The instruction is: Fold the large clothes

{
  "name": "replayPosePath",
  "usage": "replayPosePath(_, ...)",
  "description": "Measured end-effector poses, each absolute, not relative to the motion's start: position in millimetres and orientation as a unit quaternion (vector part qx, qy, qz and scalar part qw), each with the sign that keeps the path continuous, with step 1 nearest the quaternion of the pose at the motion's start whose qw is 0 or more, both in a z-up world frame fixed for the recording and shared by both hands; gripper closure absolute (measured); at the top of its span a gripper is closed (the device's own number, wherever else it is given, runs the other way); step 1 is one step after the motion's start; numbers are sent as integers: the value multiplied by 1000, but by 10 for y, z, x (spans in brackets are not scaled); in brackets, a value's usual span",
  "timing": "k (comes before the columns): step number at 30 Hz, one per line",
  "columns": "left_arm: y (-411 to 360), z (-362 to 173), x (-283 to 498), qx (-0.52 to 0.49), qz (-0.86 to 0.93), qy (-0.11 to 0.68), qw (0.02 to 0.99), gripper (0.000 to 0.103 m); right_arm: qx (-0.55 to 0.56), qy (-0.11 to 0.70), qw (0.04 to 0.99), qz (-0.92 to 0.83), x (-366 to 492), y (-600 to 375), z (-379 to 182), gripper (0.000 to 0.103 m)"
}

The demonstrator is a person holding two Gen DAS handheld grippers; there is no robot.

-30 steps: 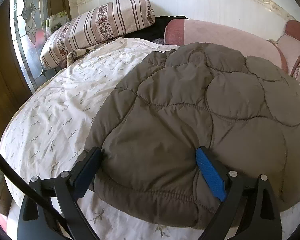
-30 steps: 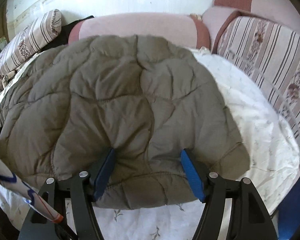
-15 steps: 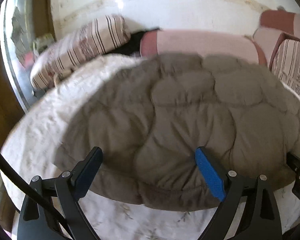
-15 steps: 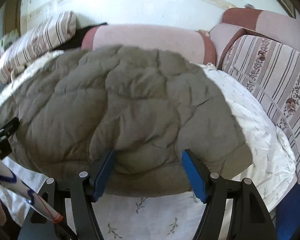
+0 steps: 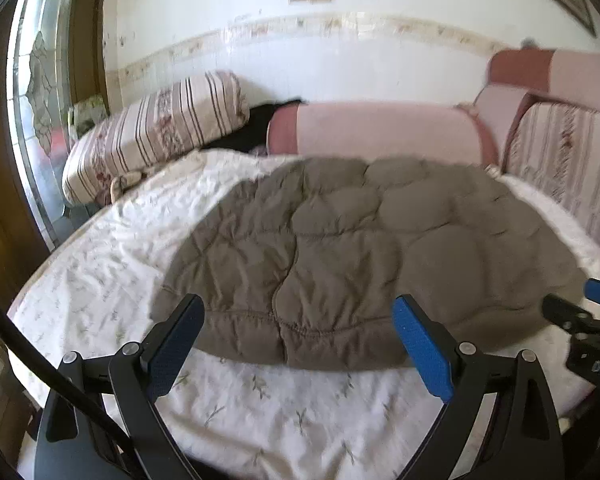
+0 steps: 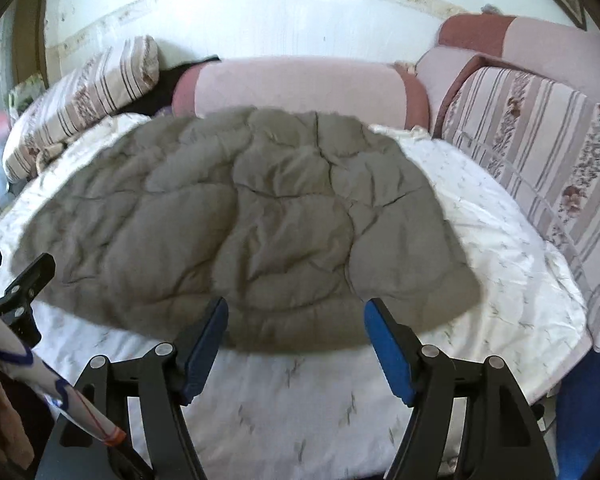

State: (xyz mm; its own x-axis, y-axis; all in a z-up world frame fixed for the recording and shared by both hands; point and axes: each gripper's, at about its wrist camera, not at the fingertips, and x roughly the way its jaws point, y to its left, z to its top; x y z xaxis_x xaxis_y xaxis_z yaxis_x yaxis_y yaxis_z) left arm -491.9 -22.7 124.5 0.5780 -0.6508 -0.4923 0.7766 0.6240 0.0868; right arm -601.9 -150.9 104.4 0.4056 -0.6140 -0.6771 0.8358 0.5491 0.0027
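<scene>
A grey-brown quilted jacket (image 5: 364, 252) lies folded in a compact bundle on the white floral bed sheet (image 5: 112, 248); it also shows in the right wrist view (image 6: 244, 220). My left gripper (image 5: 296, 340) is open and empty, raised above the jacket's near hem and apart from it. My right gripper (image 6: 296, 340) is open and empty, also just in front of the near hem. The right gripper's tips show at the right edge of the left wrist view (image 5: 580, 312). The left gripper's tips show at the left edge of the right wrist view (image 6: 16, 280).
A striped bolster pillow (image 5: 156, 128) lies at the back left. A pink headboard cushion (image 5: 380, 128) runs along the back. Striped cushions (image 6: 540, 152) line the right side. A glass door (image 5: 32, 100) stands at the left. The sheet's near edge (image 6: 300, 420) lies below the grippers.
Both grippers have pulled back and up from the jacket's near hem, which they straddled before. The jacket stays on the bed and more sheet shows in front of it.
</scene>
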Motion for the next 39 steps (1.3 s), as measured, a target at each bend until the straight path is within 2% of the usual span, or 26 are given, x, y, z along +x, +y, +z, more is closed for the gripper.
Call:
replayPosePath(7, 267, 1880, -5190, 104, -421, 171, 885, 7, 133, 279, 842, -442, -6239, -1021, 1656, 18)
replayPosePath(11, 450, 2105, -5284, 84, -416, 150, 893, 3, 114, 248, 849, -453, -6344, -791, 1976, 11)
replayPosePath(27, 500, 1995, -5054, 116, -374, 205, 897, 0, 99, 236, 856, -448, -6235, -518, 2051, 7)
replayPosePath(39, 66, 1778, -4916, 175, -338, 232, 895, 0, 119, 265, 841, -456, -6104, -851, 1845, 7)
